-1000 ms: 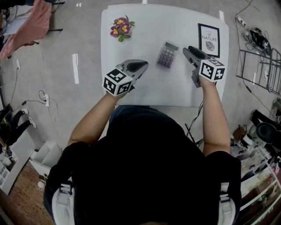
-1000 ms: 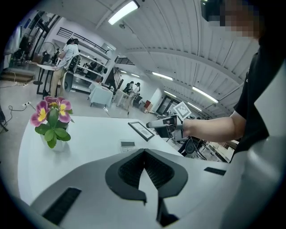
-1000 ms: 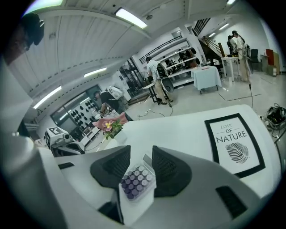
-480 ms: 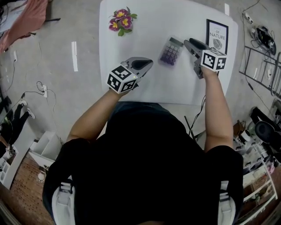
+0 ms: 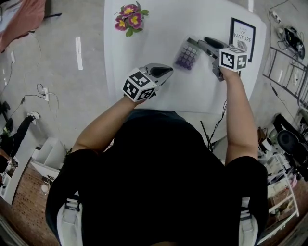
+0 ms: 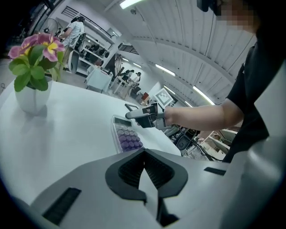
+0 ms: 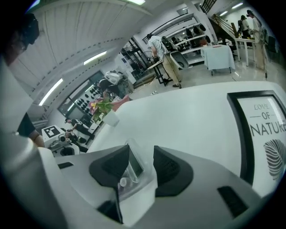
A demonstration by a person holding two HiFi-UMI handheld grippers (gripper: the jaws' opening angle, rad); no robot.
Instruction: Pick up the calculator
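Observation:
The calculator (image 5: 186,55), grey with purple keys, lies flat on the white table (image 5: 154,43) right of the middle. My right gripper (image 5: 197,42) sits low at its far right end. In the right gripper view the calculator's display end (image 7: 133,166) lies between the two pads, which stand apart from it; the jaws are opening. My left gripper (image 5: 169,72) hovers near the table's front, a little short and left of the calculator (image 6: 127,136), its tips closed together with nothing between them (image 6: 144,154). The left gripper view also shows the right gripper (image 6: 132,115) over the calculator's far end.
A small white pot of pink and yellow flowers (image 5: 129,12) stands at the table's far left. A black-framed print (image 5: 242,34) lies at the far right, close to my right gripper. Cables and racks line the floor to the right.
Both grippers have sunk toward the table. The right gripper has moved in on the calculator's far end, which now lies between its jaws. The left gripper has edged forward slightly.

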